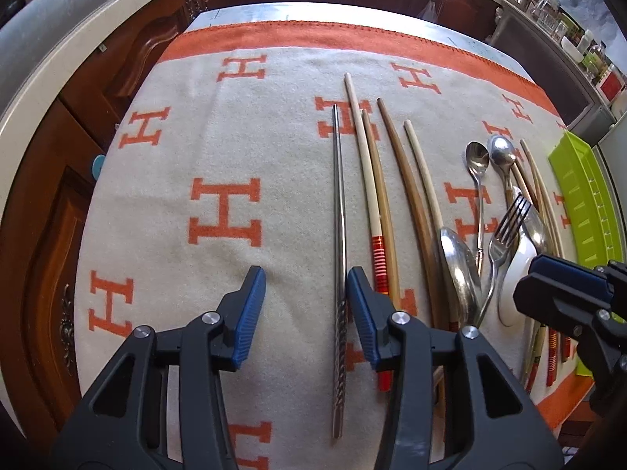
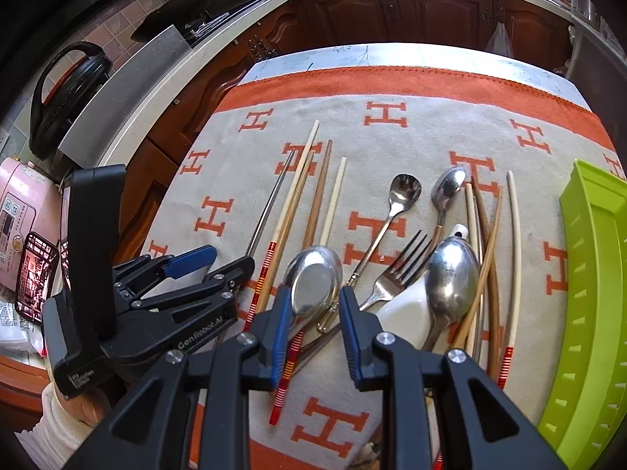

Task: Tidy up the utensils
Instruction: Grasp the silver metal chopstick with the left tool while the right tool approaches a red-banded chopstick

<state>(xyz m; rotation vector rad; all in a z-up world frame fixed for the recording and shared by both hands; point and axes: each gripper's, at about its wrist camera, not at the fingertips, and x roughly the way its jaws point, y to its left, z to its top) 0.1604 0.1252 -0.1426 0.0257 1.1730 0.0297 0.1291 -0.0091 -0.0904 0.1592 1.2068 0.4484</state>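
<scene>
Utensils lie on a beige cloth with orange H marks (image 1: 219, 149). A steel chopstick (image 1: 339, 235) lies between the fingers of my open left gripper (image 1: 306, 286), near its right finger. Wooden chopsticks (image 1: 386, 203) lie to the right of it. My right gripper (image 2: 315, 309) is open above the handle end of a large steel spoon (image 2: 315, 278). Next to it are a fork (image 2: 395, 274), a second large spoon (image 2: 450, 274), a white ceramic spoon (image 2: 405, 313) and two small spoons (image 2: 405, 190). More chopsticks (image 2: 486, 243) lie in a loose pile to the right.
A green plastic tray (image 2: 588, 297) stands at the cloth's right edge, also in the left wrist view (image 1: 584, 203). Dark wooden cabinets (image 2: 392, 11) and a counter surround the table. A pink appliance (image 2: 15, 211) and a phone (image 2: 35, 274) sit at far left.
</scene>
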